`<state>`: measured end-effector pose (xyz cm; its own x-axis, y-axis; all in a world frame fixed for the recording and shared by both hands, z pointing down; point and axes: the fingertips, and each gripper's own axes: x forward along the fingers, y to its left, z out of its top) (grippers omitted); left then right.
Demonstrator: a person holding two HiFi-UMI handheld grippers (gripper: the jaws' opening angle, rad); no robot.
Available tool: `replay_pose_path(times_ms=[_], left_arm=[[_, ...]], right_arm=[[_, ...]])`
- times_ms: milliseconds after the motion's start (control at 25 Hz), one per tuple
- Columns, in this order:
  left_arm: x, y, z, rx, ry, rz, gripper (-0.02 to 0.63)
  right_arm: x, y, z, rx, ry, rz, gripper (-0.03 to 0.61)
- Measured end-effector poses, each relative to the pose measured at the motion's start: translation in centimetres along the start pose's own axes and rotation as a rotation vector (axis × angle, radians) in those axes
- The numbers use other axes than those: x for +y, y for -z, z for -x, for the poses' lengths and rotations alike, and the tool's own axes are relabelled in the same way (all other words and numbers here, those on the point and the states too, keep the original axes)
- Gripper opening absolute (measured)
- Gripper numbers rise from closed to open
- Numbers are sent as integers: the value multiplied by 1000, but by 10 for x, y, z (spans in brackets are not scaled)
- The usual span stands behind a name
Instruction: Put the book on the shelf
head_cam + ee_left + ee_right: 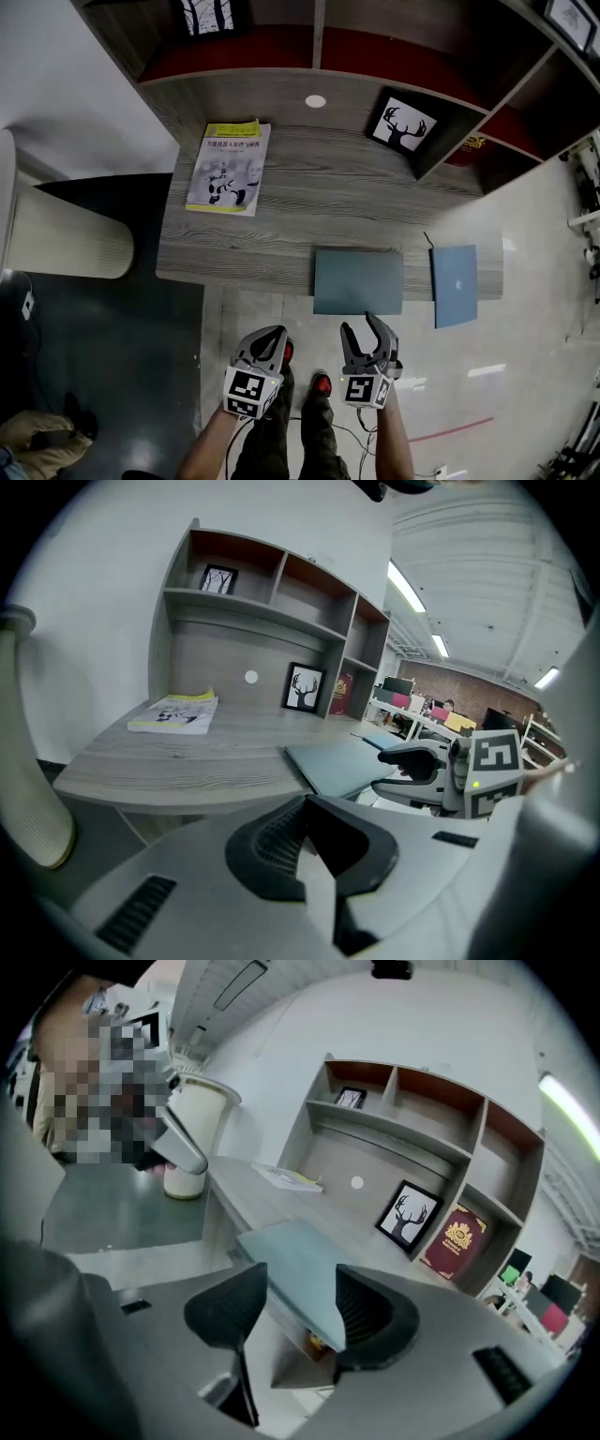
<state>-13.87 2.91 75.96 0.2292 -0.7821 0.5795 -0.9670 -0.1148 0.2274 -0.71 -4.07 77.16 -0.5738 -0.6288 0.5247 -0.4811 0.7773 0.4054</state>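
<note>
A grey wooden desk (319,211) with a shelf unit (320,33) along its back edge, seen from above. At far left on the desk a white-and-yellow paperback (228,169) lies flat, well apart from the rest. Below the desk's near edge, the left gripper (270,337) has its jaws closed together on nothing. Beside it, the right gripper (362,328) has its jaws spread wide and empty. It is aimed at a teal book (358,281) that lies flat mid-desk and juts over the near edge; this is probably the one to shelve. It looks thin, stiff-covered and light, with a smooth cover that could slip. The overhanging edge seems the best place to pinch it, covers and pages together. Further right, a thin blue book (456,284) also overhangs the edge. Count: three books flat on the desk; one red book (473,145) in a right-hand shelf bay; two framed pictures, an upper-bay picture (211,14) and a deer picture (403,125); two grippers
</note>
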Motion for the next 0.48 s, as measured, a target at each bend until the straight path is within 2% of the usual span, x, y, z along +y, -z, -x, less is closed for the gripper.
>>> replay_pose_path(times_ms=[200,280,480], left_arm=[[4,15,-8,21,-3,31,6],[3,19,-10,26,1,40,6],[3,26,-16,37,8,46,6]], right_arm=[[3,25,-23,68,40,130,292],[1,35,-32,97,71,183,301],[-1,45,-45,121,90,194,305]])
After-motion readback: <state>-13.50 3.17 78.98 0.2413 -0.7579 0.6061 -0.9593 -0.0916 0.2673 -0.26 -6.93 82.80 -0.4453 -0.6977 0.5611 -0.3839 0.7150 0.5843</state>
